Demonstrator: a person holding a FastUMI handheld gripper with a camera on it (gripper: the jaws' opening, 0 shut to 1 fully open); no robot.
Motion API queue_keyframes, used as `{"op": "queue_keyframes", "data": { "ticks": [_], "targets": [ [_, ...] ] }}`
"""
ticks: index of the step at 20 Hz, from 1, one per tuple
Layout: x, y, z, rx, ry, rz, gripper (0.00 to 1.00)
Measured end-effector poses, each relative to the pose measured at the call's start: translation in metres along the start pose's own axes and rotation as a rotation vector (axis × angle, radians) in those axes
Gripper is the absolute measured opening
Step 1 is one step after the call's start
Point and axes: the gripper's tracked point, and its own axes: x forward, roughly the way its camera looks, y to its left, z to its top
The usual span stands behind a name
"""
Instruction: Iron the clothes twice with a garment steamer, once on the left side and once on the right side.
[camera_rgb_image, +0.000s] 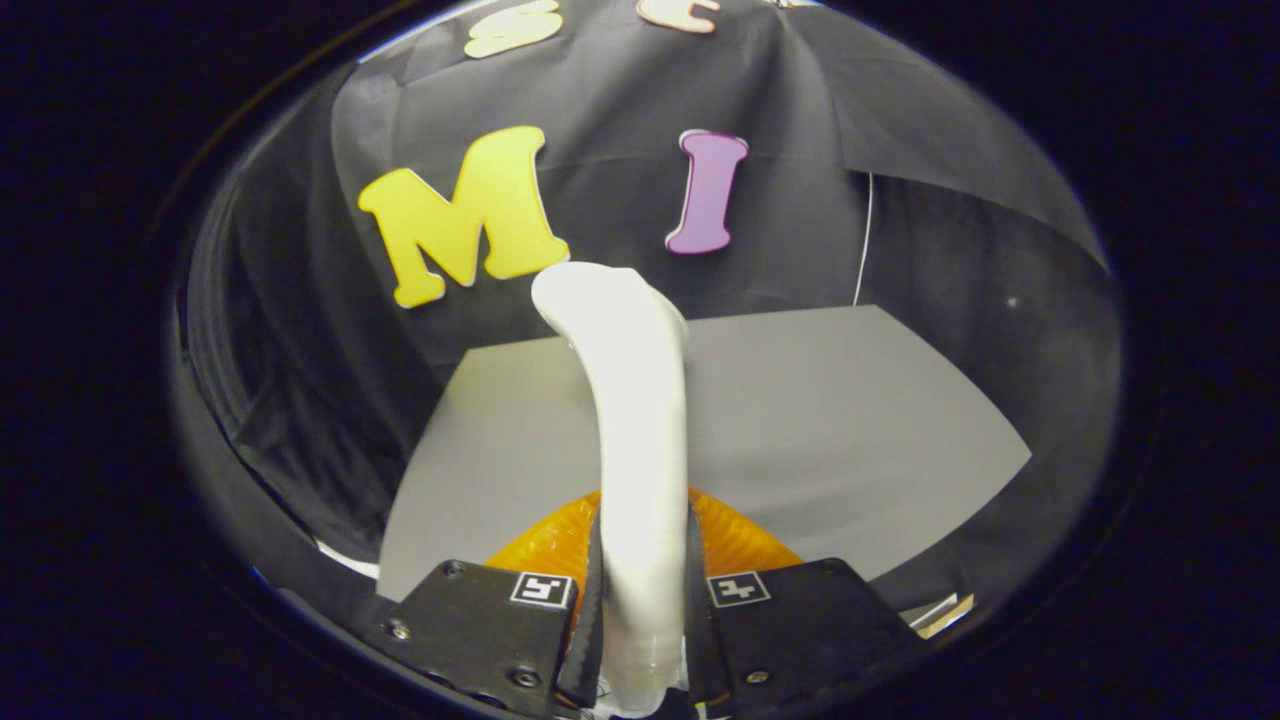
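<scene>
Gripper view
Gripper (643, 600): both fingers are pressing in on the white steamer handle (638, 420), clamping it tight between them.
Steamer: rising ahead, over the grey table (850, 420).
Orange piece (740, 540): sitting just behind the handle.

Dim booth around me; light falls from above onto the grey surface (850, 420), glaring on the white steamer handle (635, 400) my jaws clamp. Edges bend, fisheye-warped and darker.
</scene>
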Motion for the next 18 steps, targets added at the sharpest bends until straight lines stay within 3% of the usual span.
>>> {"op": "queue_keyframes", "data": {
  "ticks": [10, 18],
  "targets": [
    [-0.161, 0.101, 0.067, 0.024, -0.393, 0.102, 0.36],
    [-0.240, 0.169, 0.102, 0.025, -0.637, 0.116, 0.35]
  ]
}}
